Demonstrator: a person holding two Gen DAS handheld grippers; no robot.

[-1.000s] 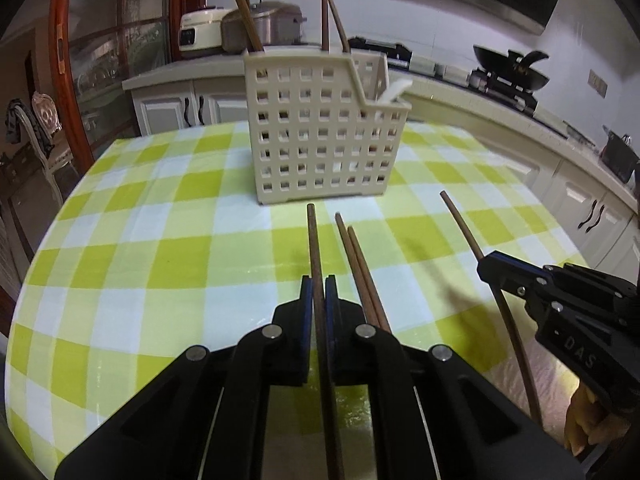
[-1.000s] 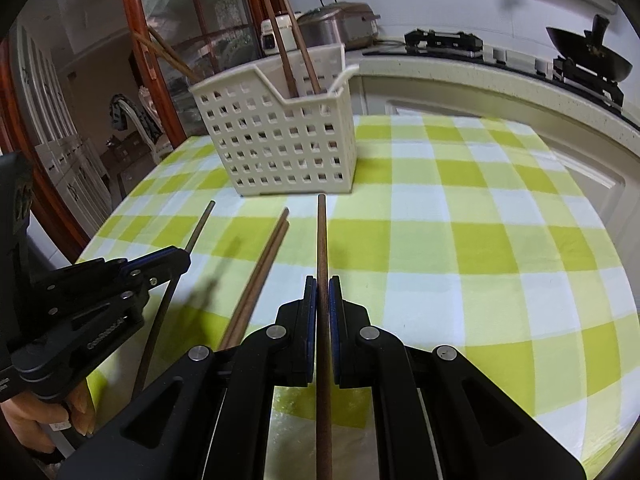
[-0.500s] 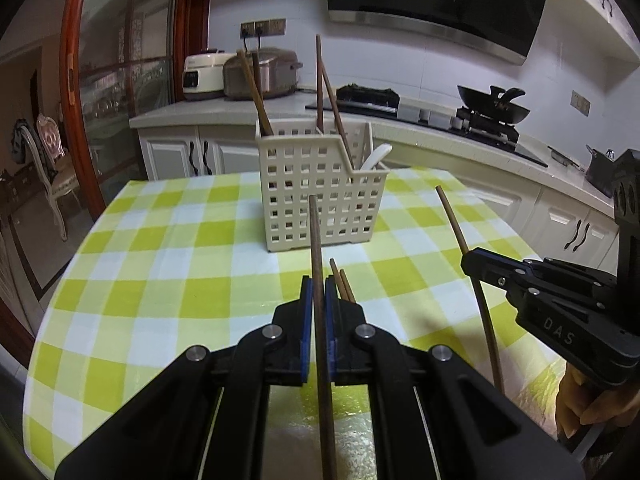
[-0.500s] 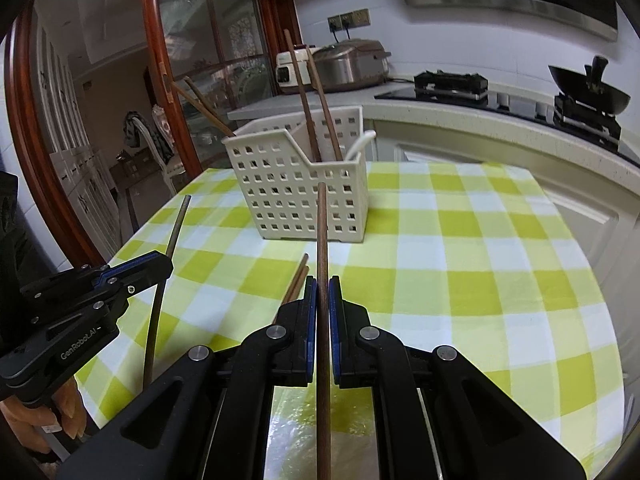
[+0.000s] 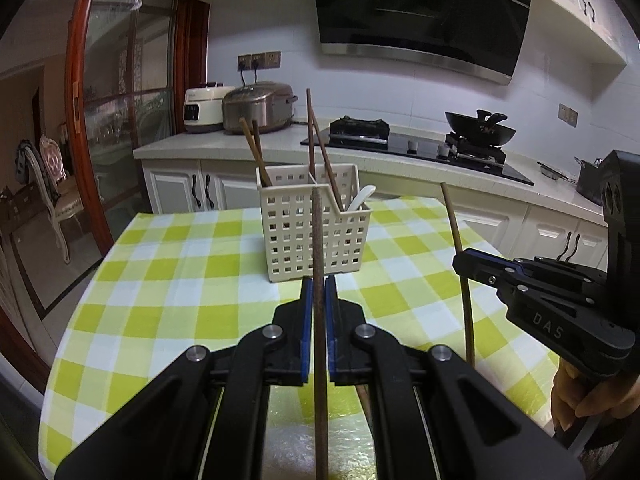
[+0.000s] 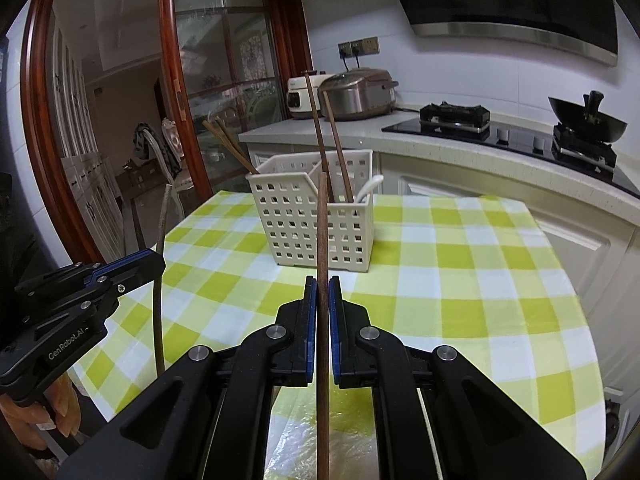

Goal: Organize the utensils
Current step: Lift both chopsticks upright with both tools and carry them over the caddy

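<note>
My left gripper (image 5: 316,284) is shut on a brown chopstick (image 5: 318,240) that points forward at the white perforated utensil basket (image 5: 296,248). My right gripper (image 6: 322,284) is shut on another brown chopstick (image 6: 322,224), also aimed at the basket (image 6: 352,232). Both are lifted above the checked table. The basket holds several chopsticks (image 5: 320,144) and a white spoon (image 5: 364,196). Each gripper shows in the other's view: the right one (image 5: 460,260) at the right edge, the left one (image 6: 158,258) at the left edge.
The green-and-white checked tablecloth (image 5: 168,288) covers the table. A loose chopstick (image 5: 362,396) lies partly hidden under my left gripper. Behind are a counter with rice cookers (image 5: 256,108), a hob with a wok (image 5: 480,128), and a glass door at left.
Both grippers have risen from the table with their chopsticks and drawn back, tilting up. The basket now looks smaller and farther away. The loose chopsticks on the cloth are now mostly hidden.
</note>
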